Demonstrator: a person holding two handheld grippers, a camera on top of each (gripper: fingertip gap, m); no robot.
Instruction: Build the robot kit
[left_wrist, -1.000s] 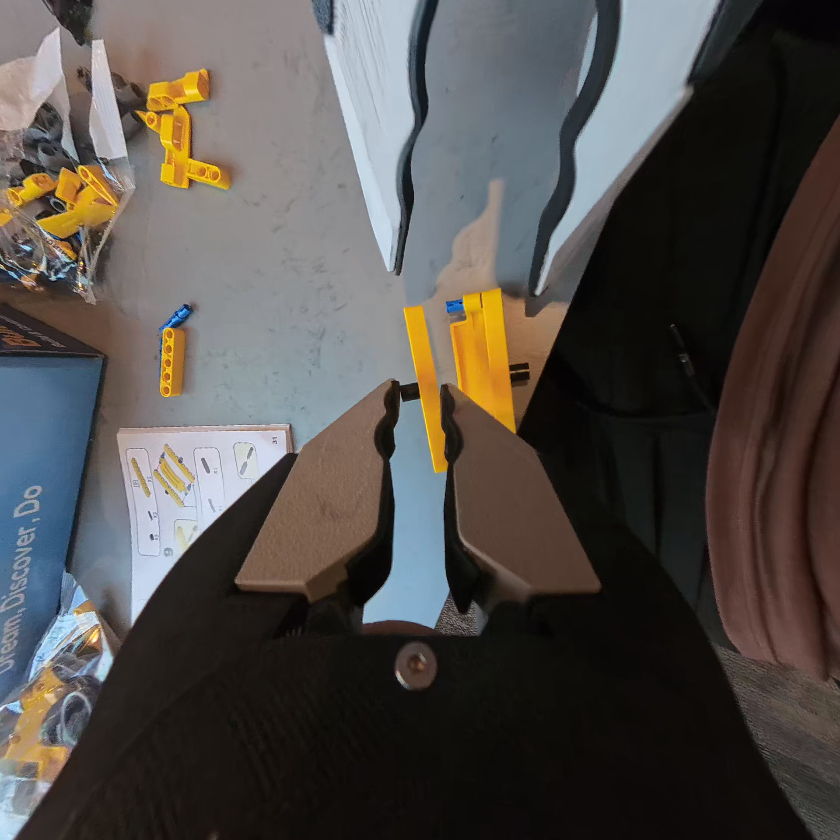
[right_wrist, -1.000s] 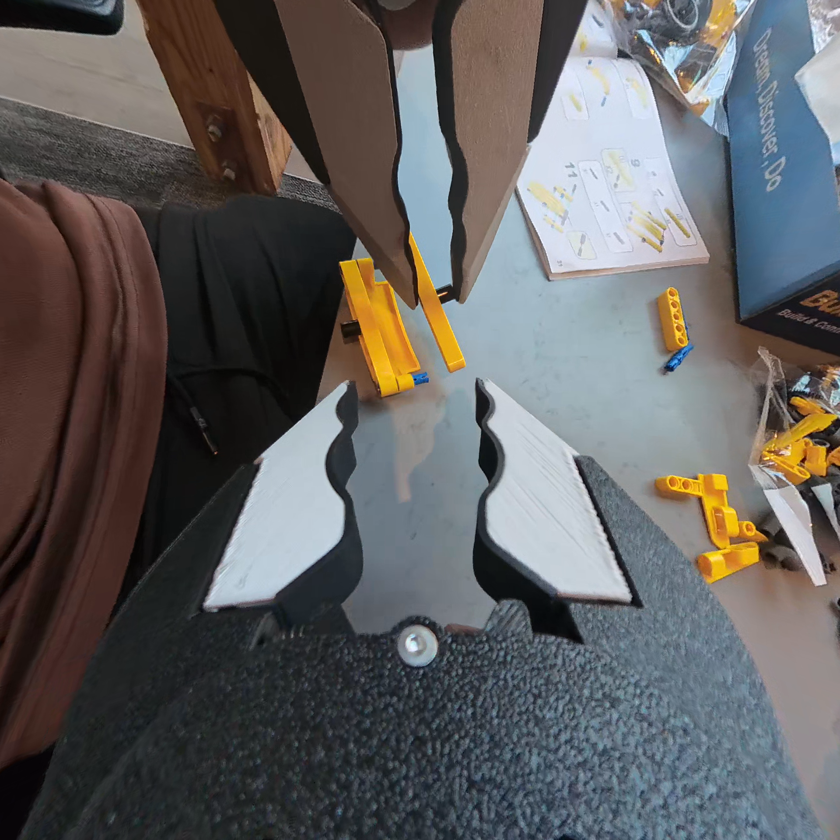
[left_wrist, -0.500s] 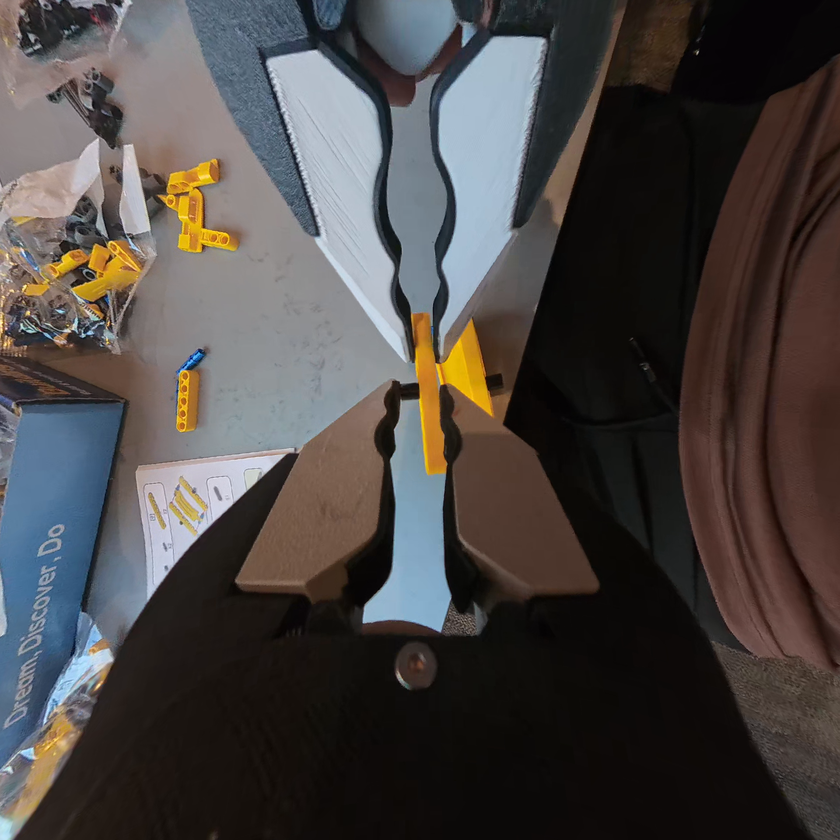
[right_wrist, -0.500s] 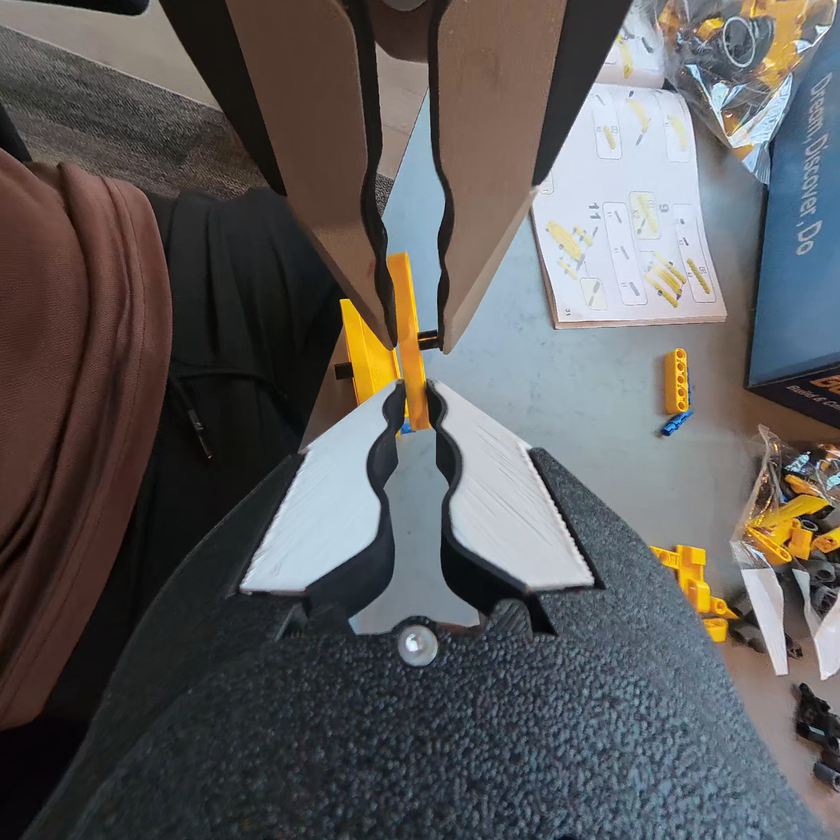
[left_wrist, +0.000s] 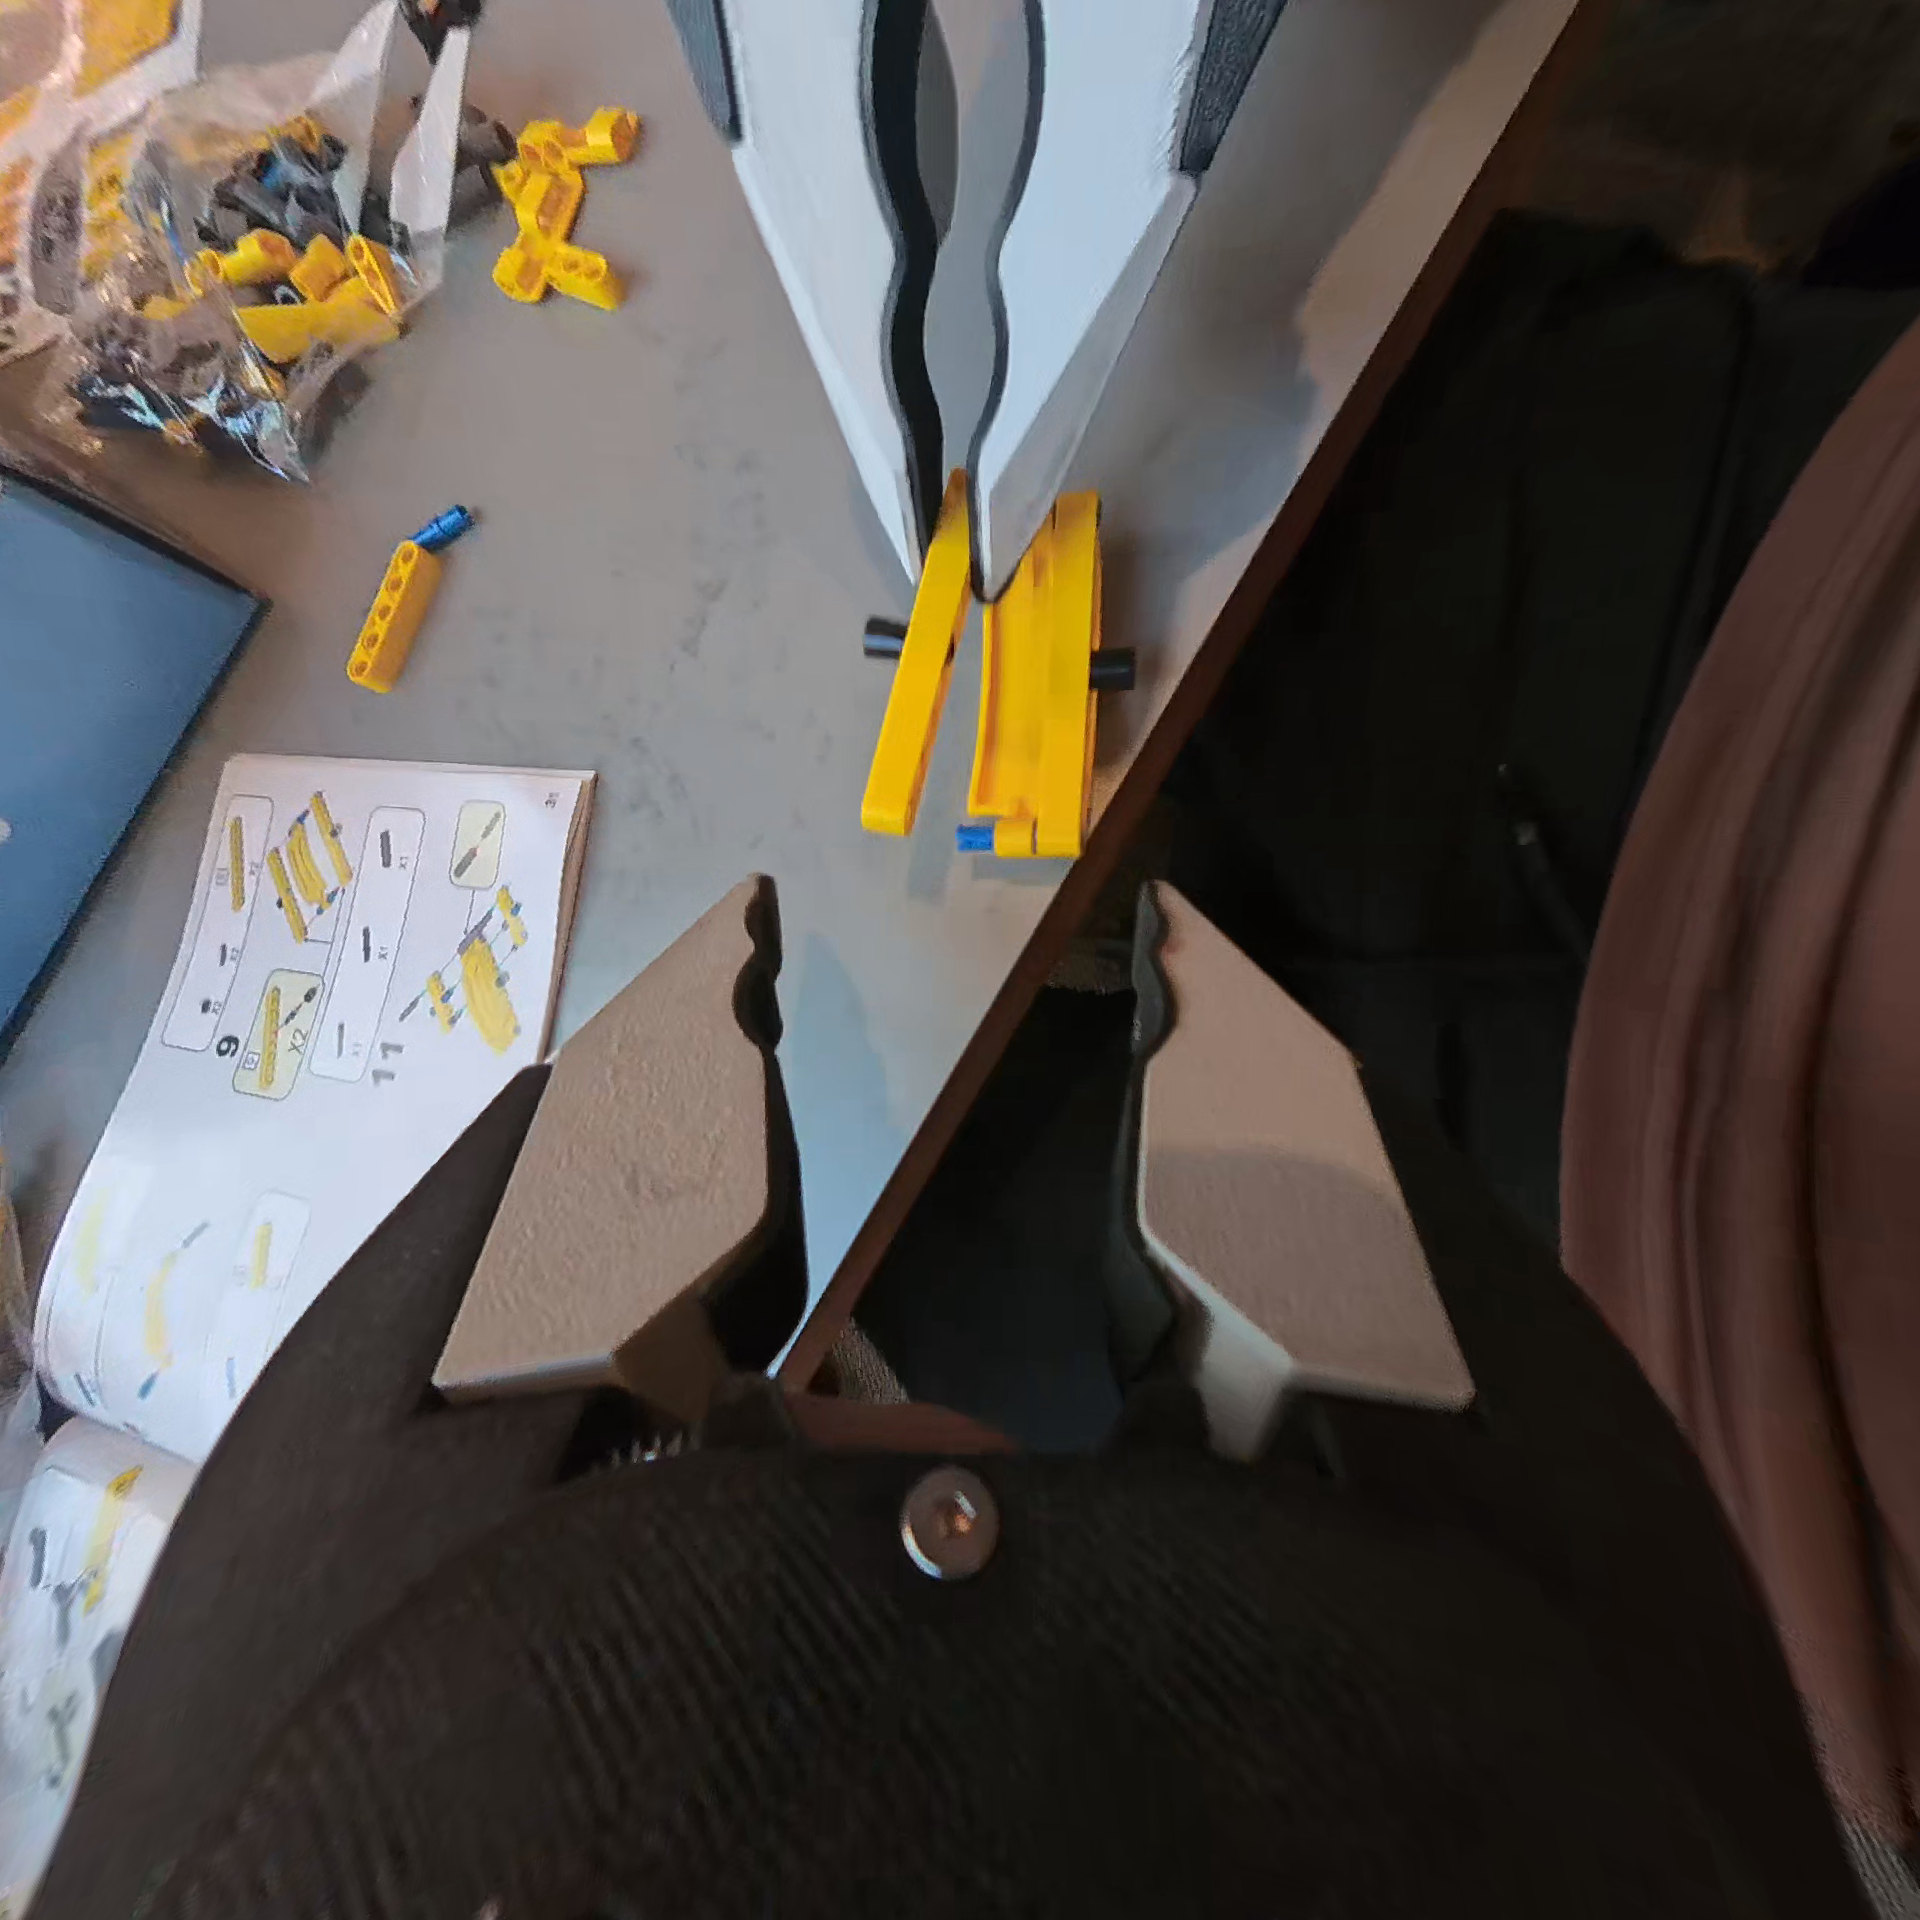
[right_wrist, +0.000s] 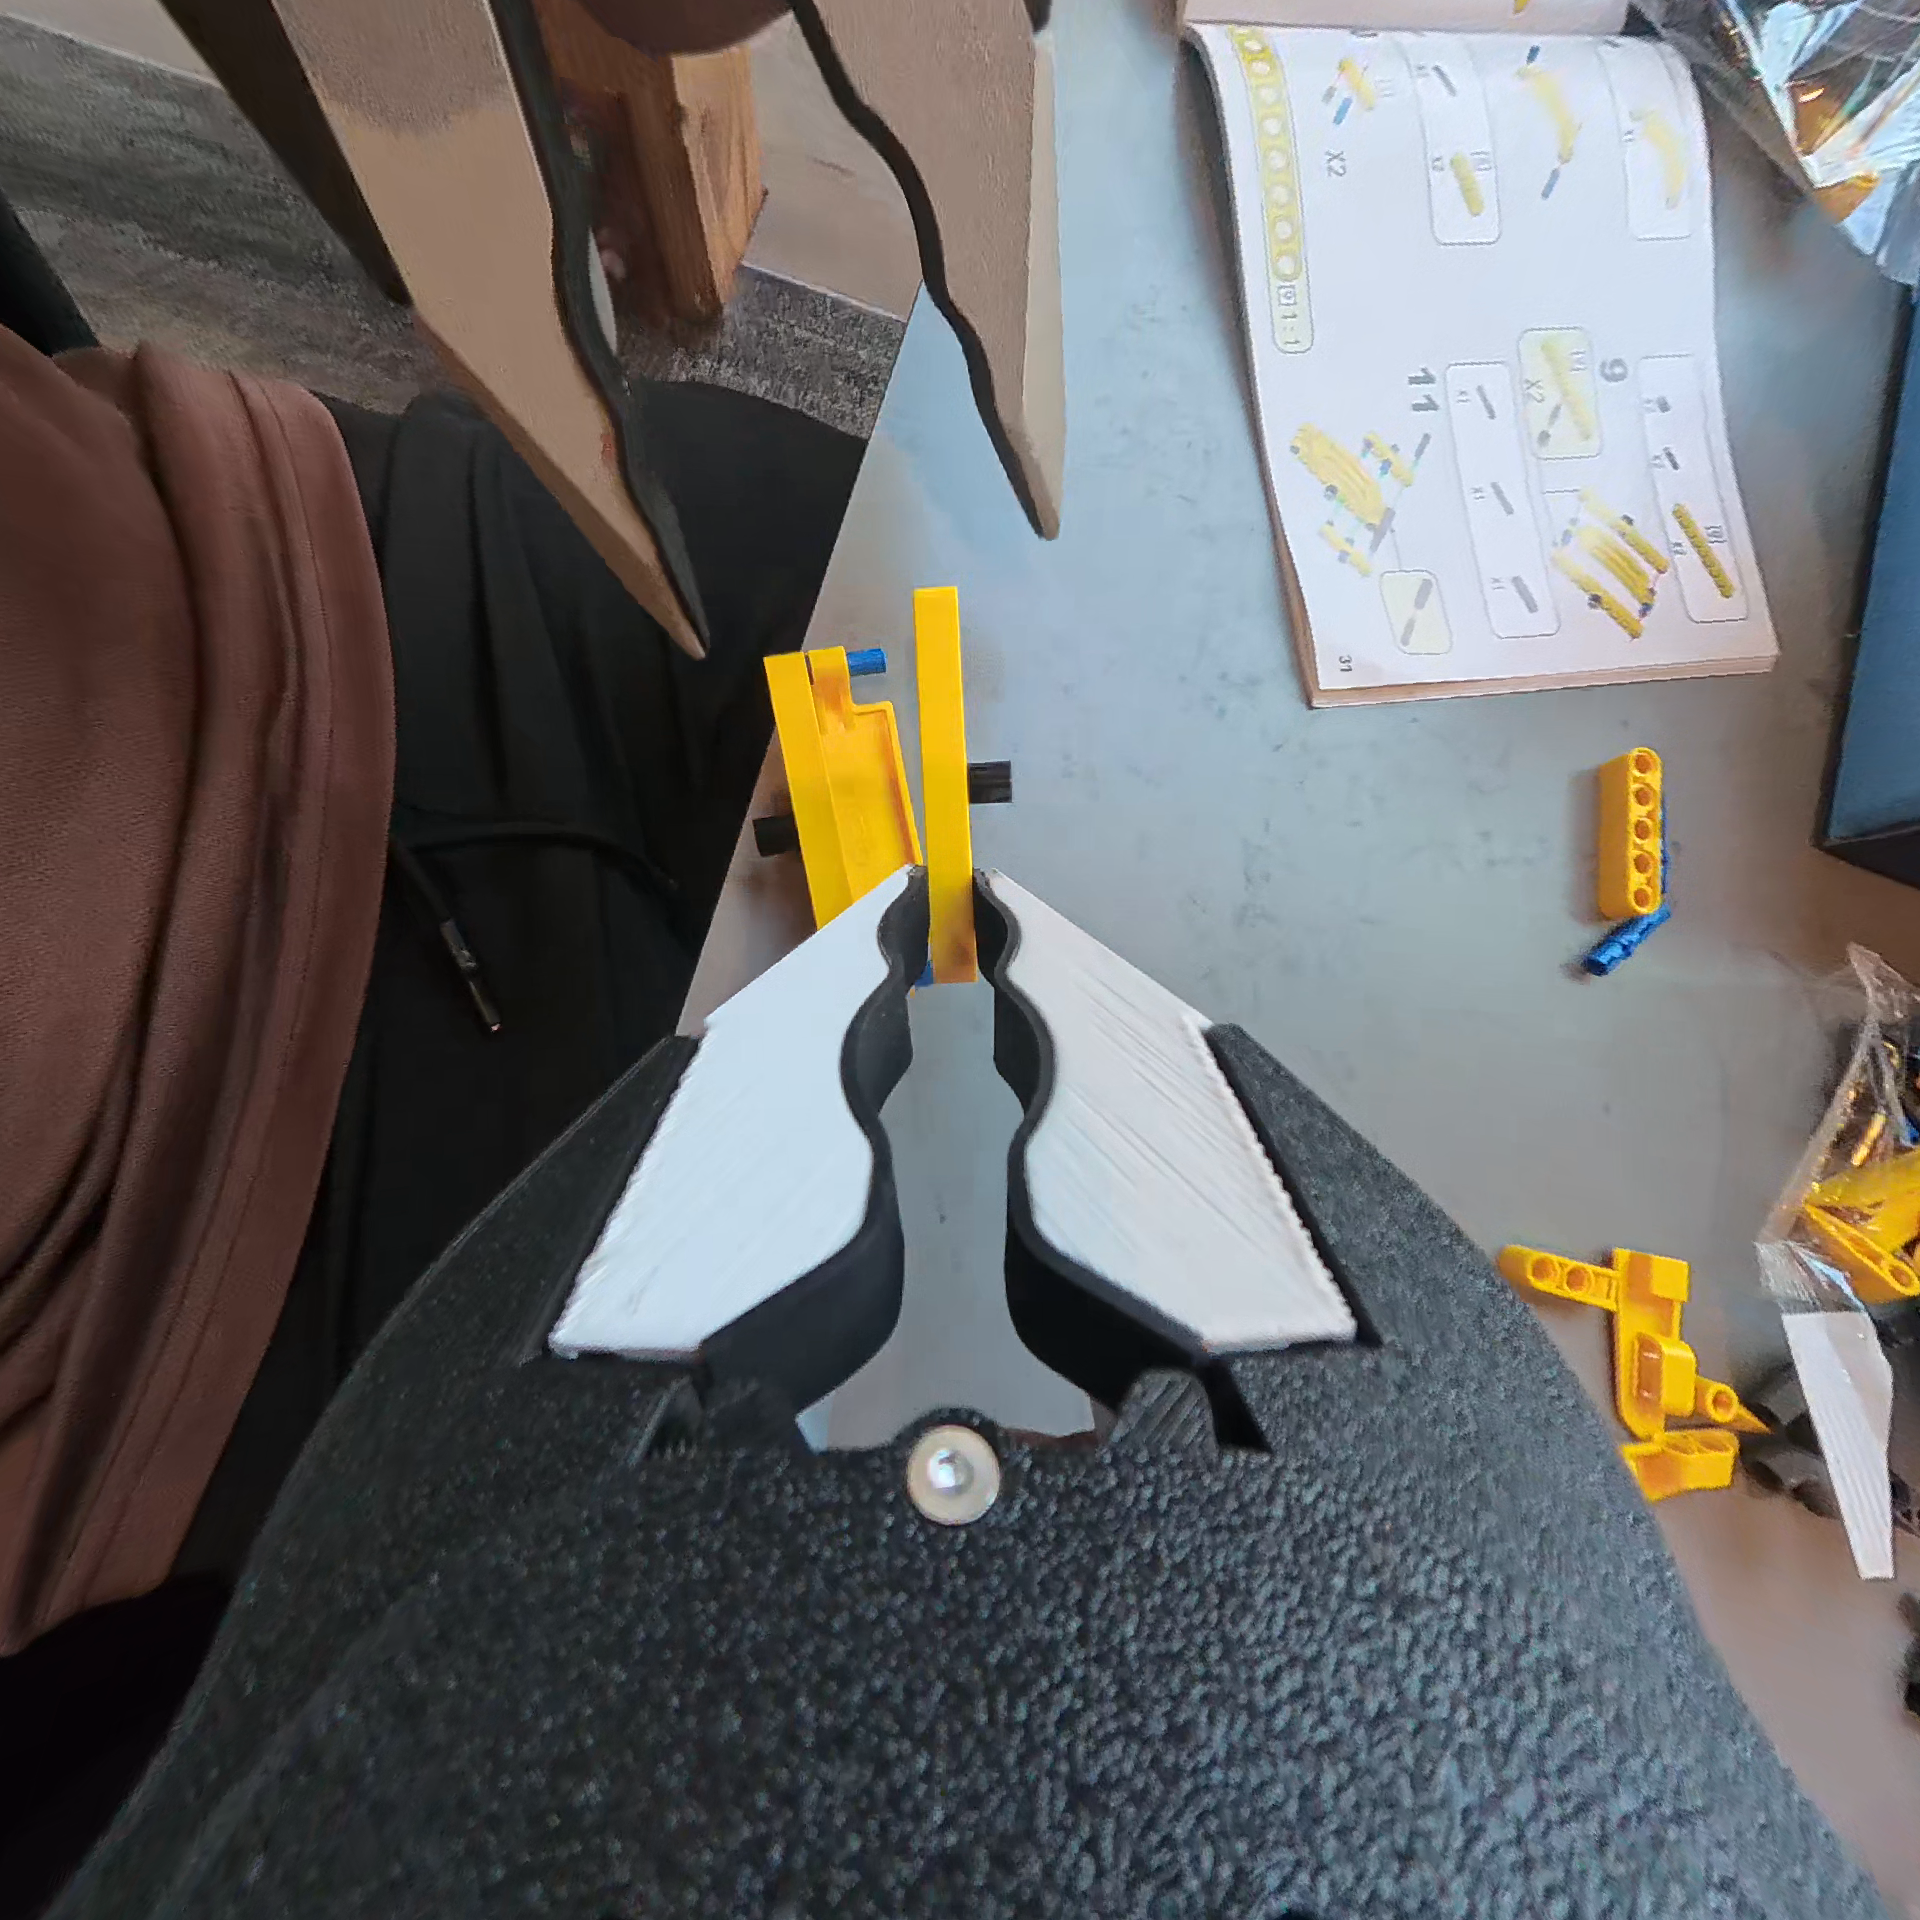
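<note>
Yellow plastic beam assembly (right_wrist: 940, 769) sits at bench (left_wrist: 665, 540) edge; your right gripper (right_wrist: 948, 883) pinches its long beam end, left gripper (left_wrist: 951, 914) spread wide, holding nothing, just short of it. Light, stiff, likely slick; cross pin joint may pivot, so hold flat sides

I'm looking at what seems an office or hobby room: a grey table (left_wrist: 665, 540) is carrying an open instruction booklet (right_wrist: 1496, 343), a dark blue box (left_wrist: 94, 717), clear bags of parts (left_wrist: 208, 281) and loose yellow pieces (right_wrist: 1631, 831). Grey carpet (right_wrist: 177, 239) is showing beneath a wooden leg (right_wrist: 675, 166).
</note>
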